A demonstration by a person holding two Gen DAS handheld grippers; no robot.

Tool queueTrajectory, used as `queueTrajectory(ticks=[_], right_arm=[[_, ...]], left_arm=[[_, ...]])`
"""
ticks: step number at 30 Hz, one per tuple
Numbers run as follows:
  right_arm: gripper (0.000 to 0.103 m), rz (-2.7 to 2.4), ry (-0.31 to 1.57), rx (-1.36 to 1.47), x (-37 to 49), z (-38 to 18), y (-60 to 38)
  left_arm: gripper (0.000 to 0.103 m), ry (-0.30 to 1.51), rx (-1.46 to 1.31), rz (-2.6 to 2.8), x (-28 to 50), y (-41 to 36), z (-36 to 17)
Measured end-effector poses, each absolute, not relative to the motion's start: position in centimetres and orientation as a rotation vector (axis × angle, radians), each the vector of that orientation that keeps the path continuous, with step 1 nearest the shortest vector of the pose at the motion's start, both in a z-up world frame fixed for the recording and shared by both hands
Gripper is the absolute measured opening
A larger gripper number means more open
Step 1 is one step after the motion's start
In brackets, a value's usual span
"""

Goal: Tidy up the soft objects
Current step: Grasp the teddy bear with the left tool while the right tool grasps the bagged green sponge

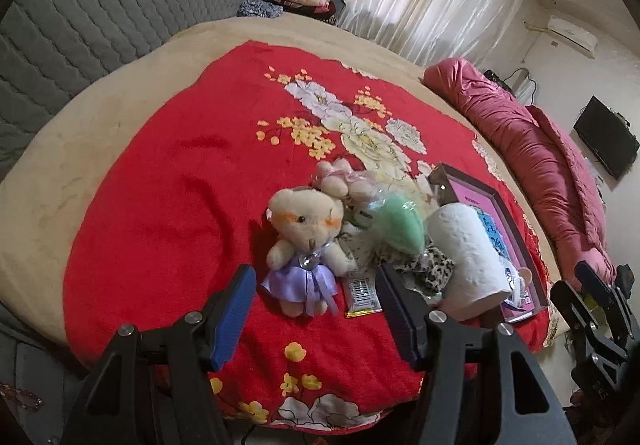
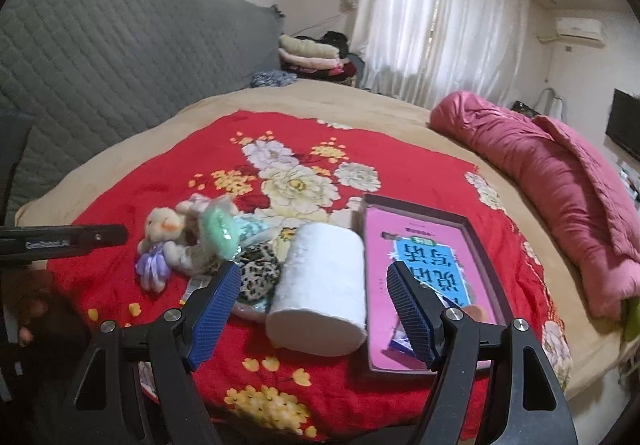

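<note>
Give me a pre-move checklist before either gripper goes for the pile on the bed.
1. Left gripper open, nothing between the pads: ok.
2. Right gripper open, nothing held: ok.
3. Teddy bear in purple dress unobstructed in front of the left gripper: ok.
4. Toilet paper roll lined up between the right fingers: ok.
5. Tray free for soft items: not ok, a pink book lies in it.
6. Green plush separable from the pile: cannot tell.

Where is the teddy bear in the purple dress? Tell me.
The teddy bear lies on the red blanket, at the left end of the toy pile, beside the green plush.
</note>
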State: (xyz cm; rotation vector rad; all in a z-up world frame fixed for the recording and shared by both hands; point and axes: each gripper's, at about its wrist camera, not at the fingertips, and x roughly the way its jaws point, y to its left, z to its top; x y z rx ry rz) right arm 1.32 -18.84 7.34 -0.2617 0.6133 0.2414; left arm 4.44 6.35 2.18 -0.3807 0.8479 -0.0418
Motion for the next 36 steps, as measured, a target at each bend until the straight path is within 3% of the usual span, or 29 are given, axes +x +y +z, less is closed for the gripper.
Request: queueTrajectory(ticks=[36], right_arm=[[0.077,0.421,0.732,-0.267,9.2,0.4,-11.8]], left_arm=[[0.062,0.902,-0.493,-0.099,10.5,8.3,-3.5]])
